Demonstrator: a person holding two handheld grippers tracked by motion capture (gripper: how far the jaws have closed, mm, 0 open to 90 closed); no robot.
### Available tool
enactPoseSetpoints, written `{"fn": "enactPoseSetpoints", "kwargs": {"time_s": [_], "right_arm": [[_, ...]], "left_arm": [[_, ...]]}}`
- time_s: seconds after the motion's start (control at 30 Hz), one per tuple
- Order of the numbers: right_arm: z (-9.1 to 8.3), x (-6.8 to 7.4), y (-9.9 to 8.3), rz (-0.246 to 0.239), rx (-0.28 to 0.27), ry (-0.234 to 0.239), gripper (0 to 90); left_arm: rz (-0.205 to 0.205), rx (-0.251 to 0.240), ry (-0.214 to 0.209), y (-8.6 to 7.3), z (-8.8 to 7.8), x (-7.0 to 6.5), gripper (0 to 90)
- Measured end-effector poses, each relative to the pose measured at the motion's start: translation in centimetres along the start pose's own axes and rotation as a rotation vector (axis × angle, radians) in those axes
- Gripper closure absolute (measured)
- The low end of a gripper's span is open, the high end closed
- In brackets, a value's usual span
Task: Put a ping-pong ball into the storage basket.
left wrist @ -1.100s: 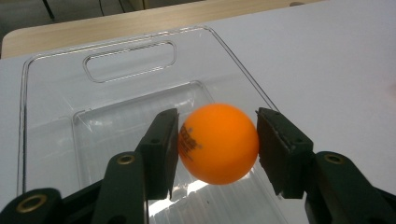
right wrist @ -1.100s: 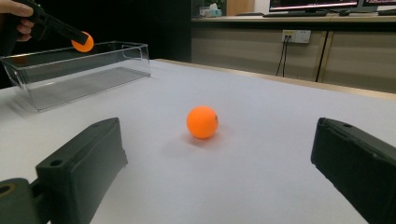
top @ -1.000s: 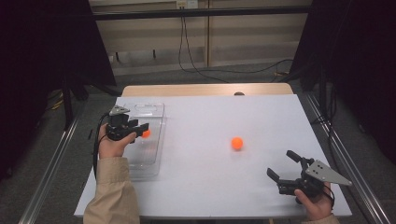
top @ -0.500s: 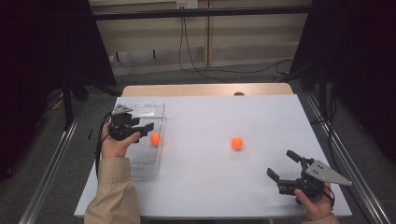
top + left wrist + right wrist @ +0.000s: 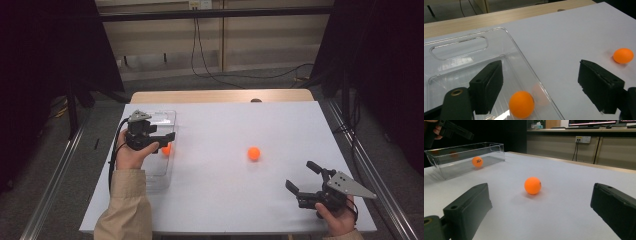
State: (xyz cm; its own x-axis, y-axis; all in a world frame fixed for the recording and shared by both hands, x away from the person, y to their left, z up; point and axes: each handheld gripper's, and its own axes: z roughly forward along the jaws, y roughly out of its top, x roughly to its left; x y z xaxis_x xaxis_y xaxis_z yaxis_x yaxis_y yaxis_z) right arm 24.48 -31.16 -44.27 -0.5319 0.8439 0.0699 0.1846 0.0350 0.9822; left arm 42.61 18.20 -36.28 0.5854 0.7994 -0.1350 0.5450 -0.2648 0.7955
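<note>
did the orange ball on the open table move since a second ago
No. The orange ball sits at the same spot on the white table, same gap from the clear bin.

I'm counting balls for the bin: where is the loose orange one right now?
The loose orange ball lies on the white table, right of centre in the high view, between the clear bin and the right tongs.

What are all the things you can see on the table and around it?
orange balls: two; one inside the clear box, one out on the white table.
clear box: one, see-through plastic, left side of the table.
table: one, white top with a wooden far edge.
cables: black, on the floor behind the table.
left gripper: black, over the box, fingers just been opening, nothing between them.
right gripper: black, near right corner, fingers open, empty.
</note>
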Motion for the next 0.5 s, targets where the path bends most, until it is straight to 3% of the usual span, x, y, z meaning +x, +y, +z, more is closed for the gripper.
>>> {"fn": "enactPoseSetpoints", "kwargs": {"time_s": [0.5], "right_arm": [[0.1, 0.0, 0.0, 0.0, 0.0, 0.001, 2.0]], "left_arm": [[0.03, 0.025, -0.026, 0.3, 1.2, -1.6, 15.7]]}}
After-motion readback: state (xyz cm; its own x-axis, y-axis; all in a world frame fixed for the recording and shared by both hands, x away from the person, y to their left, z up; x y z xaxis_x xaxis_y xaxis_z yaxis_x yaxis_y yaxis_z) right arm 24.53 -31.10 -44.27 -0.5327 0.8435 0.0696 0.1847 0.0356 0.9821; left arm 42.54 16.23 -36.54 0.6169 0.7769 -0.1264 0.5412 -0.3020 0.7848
